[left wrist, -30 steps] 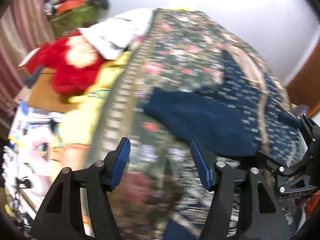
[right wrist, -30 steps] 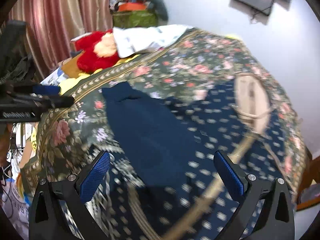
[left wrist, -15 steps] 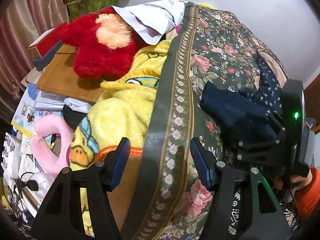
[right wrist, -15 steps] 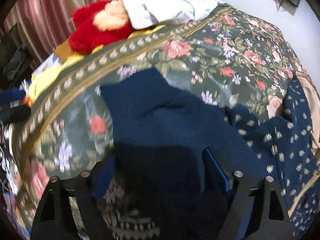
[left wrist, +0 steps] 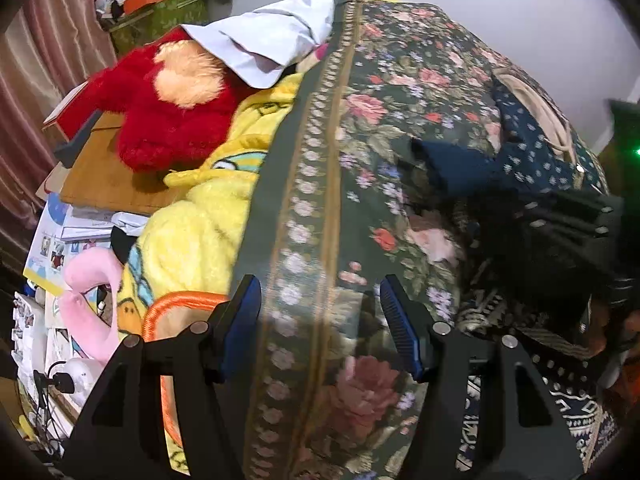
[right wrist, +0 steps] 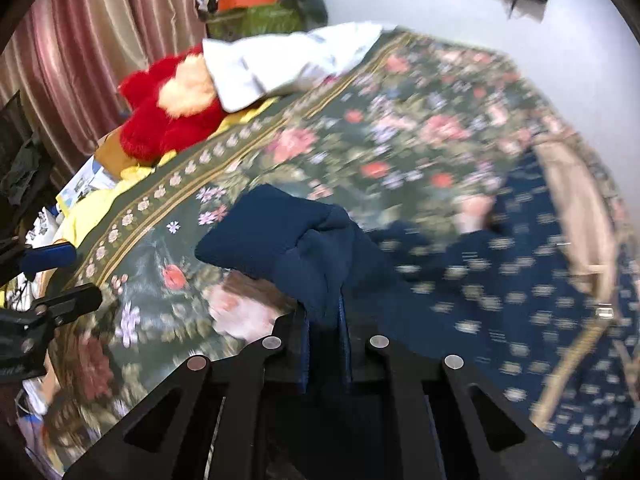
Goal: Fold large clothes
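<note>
A large navy garment [right wrist: 492, 264] with small pale dots and tan trim lies on the floral bedspread [right wrist: 360, 136]. Its plain navy sleeve [right wrist: 280, 240] is bunched up. My right gripper [right wrist: 325, 332] is shut on the sleeve's near end and lifts it a little. In the left wrist view the sleeve [left wrist: 452, 164] shows at the right, with the right gripper's black body over it. My left gripper [left wrist: 320, 320] is open and empty above the bedspread's bordered edge [left wrist: 308, 200], left of the garment.
A red plush toy [left wrist: 160, 116], a white cloth [left wrist: 272, 44] and a yellow plush blanket [left wrist: 196, 232] lie along the bed's left side. A pink pillow [left wrist: 88, 300], papers and a wooden board sit lower left. Curtains [right wrist: 80, 52] and a wall are behind.
My right gripper came down over the navy sleeve, closed on it and bunched it up. My left gripper swung left to the bed's edge and stayed open.
</note>
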`<state>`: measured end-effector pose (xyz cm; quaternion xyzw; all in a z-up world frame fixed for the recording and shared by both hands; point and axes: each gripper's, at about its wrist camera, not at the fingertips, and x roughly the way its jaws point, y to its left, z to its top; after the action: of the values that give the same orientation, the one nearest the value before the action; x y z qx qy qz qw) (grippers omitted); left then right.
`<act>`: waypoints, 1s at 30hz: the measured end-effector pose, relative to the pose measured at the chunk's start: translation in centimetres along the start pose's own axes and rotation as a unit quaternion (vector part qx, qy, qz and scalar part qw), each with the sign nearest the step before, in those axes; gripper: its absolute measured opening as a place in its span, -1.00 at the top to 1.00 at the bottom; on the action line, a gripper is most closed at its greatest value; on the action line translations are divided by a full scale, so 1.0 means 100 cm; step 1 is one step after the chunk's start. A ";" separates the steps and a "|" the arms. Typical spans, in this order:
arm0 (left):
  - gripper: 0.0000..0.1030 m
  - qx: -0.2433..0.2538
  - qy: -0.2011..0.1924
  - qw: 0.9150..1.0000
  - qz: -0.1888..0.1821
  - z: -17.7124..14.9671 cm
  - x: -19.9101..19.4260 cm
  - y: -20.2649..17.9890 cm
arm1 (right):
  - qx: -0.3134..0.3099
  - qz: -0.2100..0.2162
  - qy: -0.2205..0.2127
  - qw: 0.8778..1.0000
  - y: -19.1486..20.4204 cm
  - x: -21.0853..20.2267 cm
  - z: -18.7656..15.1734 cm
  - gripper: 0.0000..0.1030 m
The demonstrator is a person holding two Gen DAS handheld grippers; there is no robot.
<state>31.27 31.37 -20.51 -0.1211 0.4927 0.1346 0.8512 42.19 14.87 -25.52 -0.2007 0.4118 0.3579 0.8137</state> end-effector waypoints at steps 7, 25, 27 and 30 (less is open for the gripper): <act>-0.19 0.026 0.019 0.999 -0.003 -0.012 0.000 -0.038 | 0.029 -0.034 -0.049 0.998 -0.057 -0.081 -0.020 0.82; -0.19 0.040 0.044 0.996 0.070 -0.015 0.062 -0.121 | 0.149 -0.103 -0.056 0.982 -0.206 -0.173 -0.140 0.82; -0.19 0.053 0.043 0.994 0.085 -0.016 0.065 -0.124 | 0.165 -0.099 -0.039 0.981 -0.219 -0.168 -0.156 0.82; -0.24 0.078 0.042 0.991 0.105 -0.018 0.070 -0.131 | 0.175 -0.093 -0.010 0.980 -0.230 -0.155 -0.179 0.81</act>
<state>37.69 19.27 -26.49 -0.0075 0.5466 0.1787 0.8180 43.72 -17.98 -22.61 -0.0892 0.4398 0.2048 0.8699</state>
